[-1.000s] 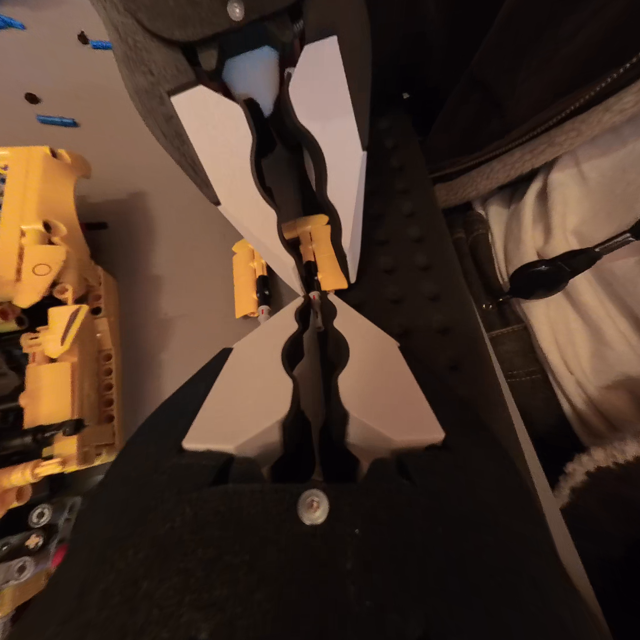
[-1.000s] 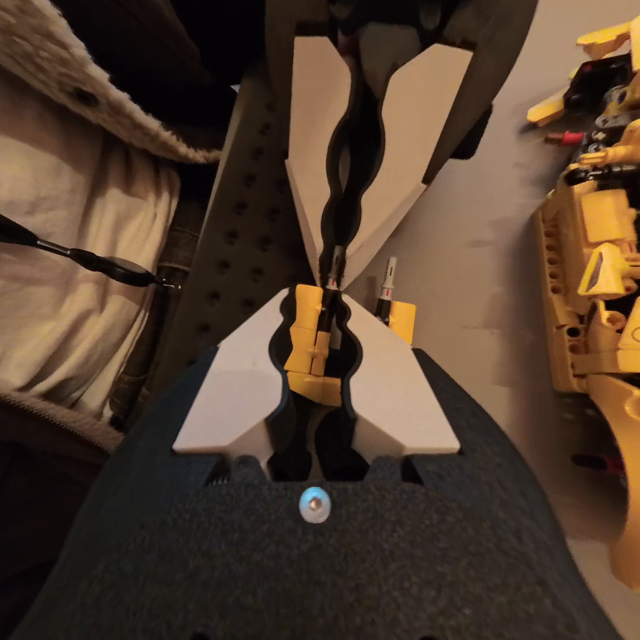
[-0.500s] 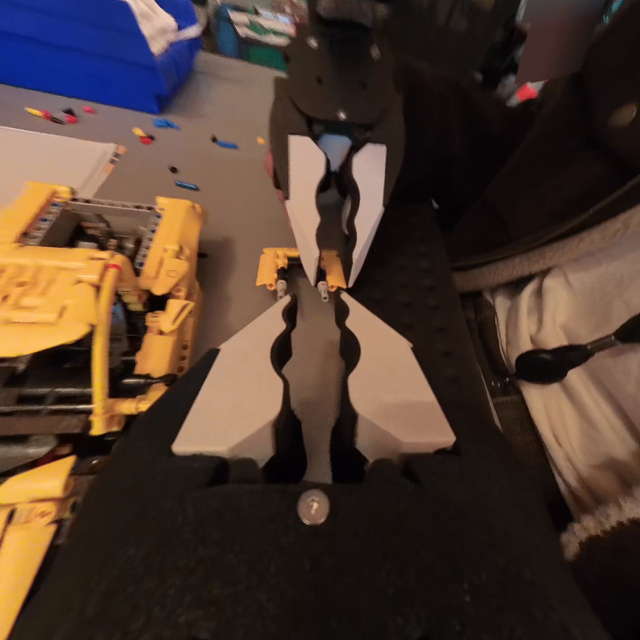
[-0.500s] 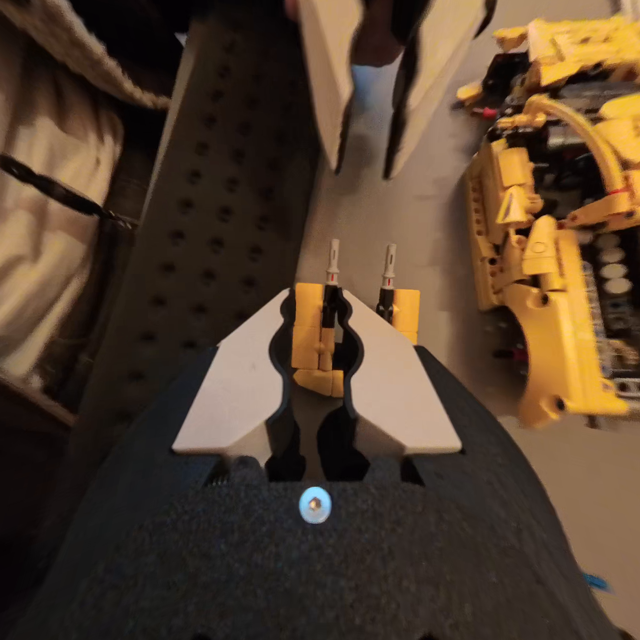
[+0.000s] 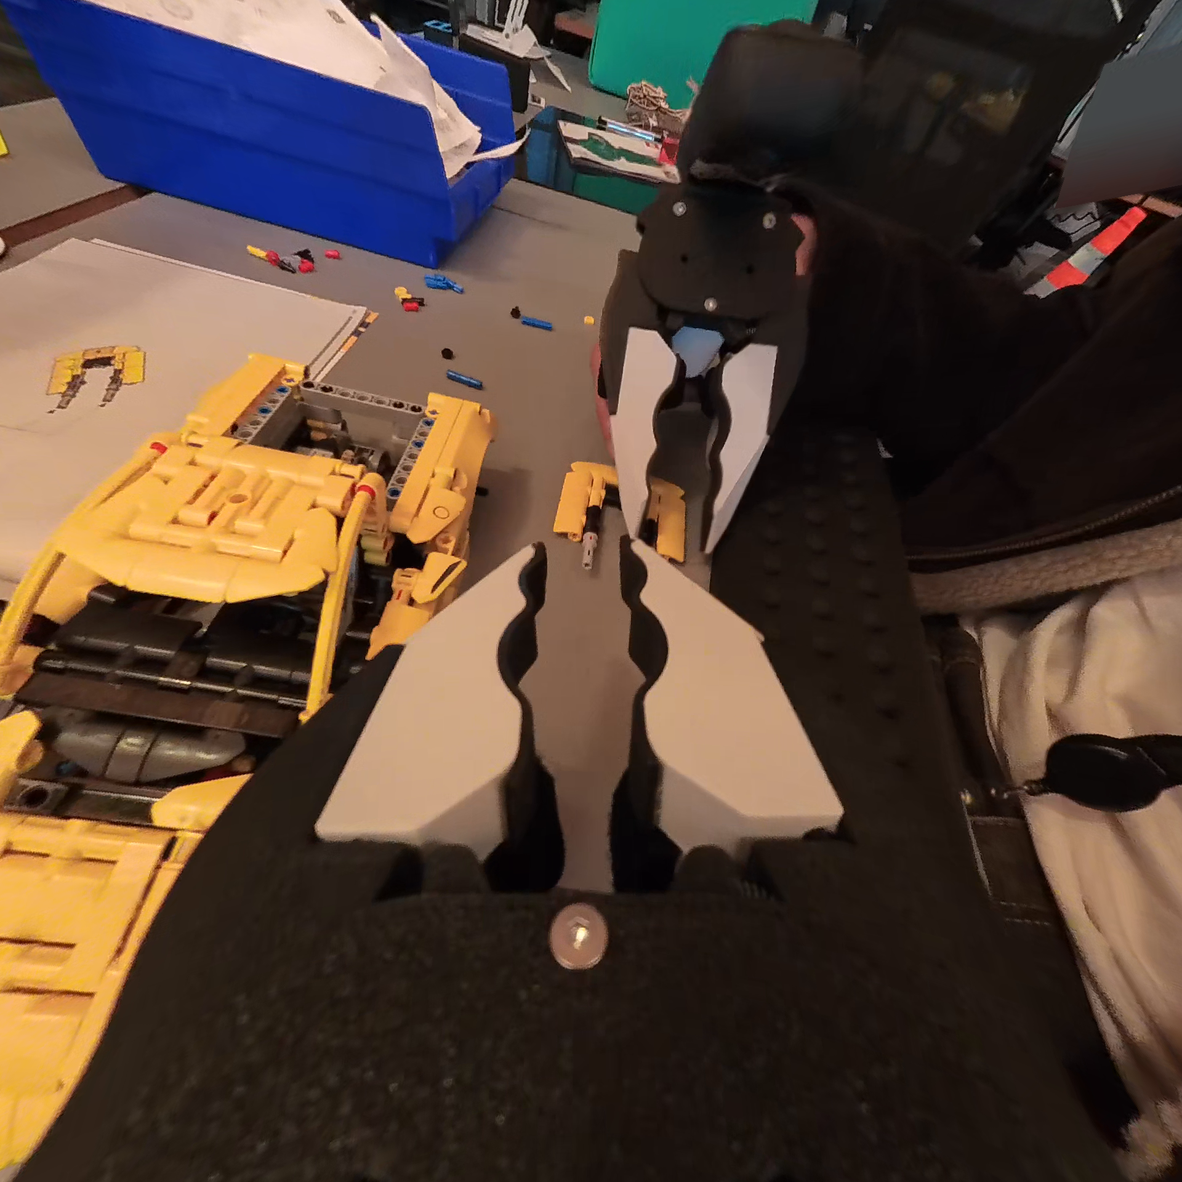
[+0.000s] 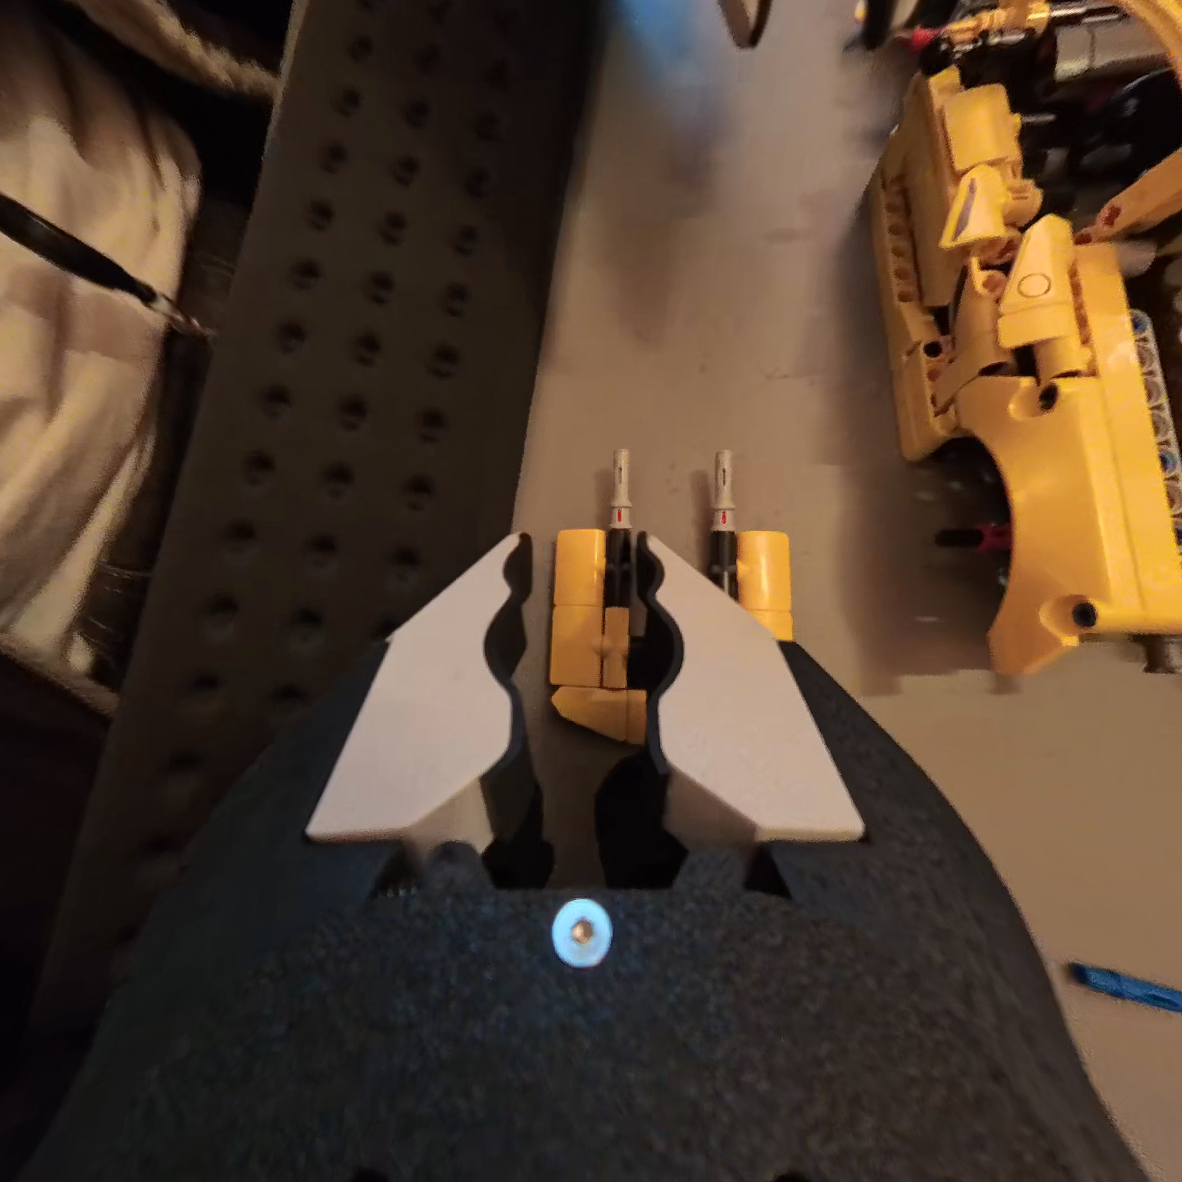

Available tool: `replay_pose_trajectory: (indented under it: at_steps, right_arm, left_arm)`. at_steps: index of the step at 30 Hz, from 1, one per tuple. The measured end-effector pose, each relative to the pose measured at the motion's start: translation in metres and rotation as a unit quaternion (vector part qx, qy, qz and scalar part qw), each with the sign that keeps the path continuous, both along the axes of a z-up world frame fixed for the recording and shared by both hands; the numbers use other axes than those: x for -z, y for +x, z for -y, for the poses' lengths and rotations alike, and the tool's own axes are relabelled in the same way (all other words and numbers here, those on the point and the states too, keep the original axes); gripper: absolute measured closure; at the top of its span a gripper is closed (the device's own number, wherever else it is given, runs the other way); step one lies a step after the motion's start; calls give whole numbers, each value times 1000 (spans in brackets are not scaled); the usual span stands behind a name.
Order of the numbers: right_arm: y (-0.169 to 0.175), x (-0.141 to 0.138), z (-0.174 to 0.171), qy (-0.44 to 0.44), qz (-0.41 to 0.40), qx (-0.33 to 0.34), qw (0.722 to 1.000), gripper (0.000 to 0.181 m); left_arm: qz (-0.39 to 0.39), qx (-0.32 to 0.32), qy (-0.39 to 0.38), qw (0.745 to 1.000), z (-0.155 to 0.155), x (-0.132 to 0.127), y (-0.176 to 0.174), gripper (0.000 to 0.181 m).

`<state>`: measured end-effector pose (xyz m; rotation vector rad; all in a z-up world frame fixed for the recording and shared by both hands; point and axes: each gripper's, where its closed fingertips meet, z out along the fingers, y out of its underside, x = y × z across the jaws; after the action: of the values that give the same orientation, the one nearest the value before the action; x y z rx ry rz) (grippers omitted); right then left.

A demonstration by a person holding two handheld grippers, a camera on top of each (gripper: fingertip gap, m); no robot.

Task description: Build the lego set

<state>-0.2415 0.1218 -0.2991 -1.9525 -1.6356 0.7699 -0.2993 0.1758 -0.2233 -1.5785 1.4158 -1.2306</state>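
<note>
I count two yellow sub-assemblies on the table, each with one grey pin at 12 o'clock. My right gripper is spread, the left piece lying loose between its fingers; the right piece sits at 3 o'clock. My left gripper is spread, empty. One car at 9 o'clock.

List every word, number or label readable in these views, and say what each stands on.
Nothing here can be read.
Papers in the blue bin: faint print, too small to read.
Instruction page: only a drawing of a yellow part, no legible text.
Right wrist view: no writing visible.
</note>
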Motion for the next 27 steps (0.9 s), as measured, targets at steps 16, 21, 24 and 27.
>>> replay_pose_trajectory:
  at_steps: [16,21,24,27]
  right_arm:
    - [154,-70,-229,-213,-69,553,803,128]
    - [175,-14,-208,-246,32,589,769,138]
    - [185,-11,-205,-237,65,606,756,146]
    - [182,-9,-195,-248,85,594,761,144]
  left_arm:
    - [-11,-245,-99,964,-213,-63,9,161]
    - [-15,-308,-27,951,-235,-23,-16,162]
    - [-12,-309,-20,951,-239,-26,-19,162]
    - [-12,-299,-10,954,-231,-32,-15,162]
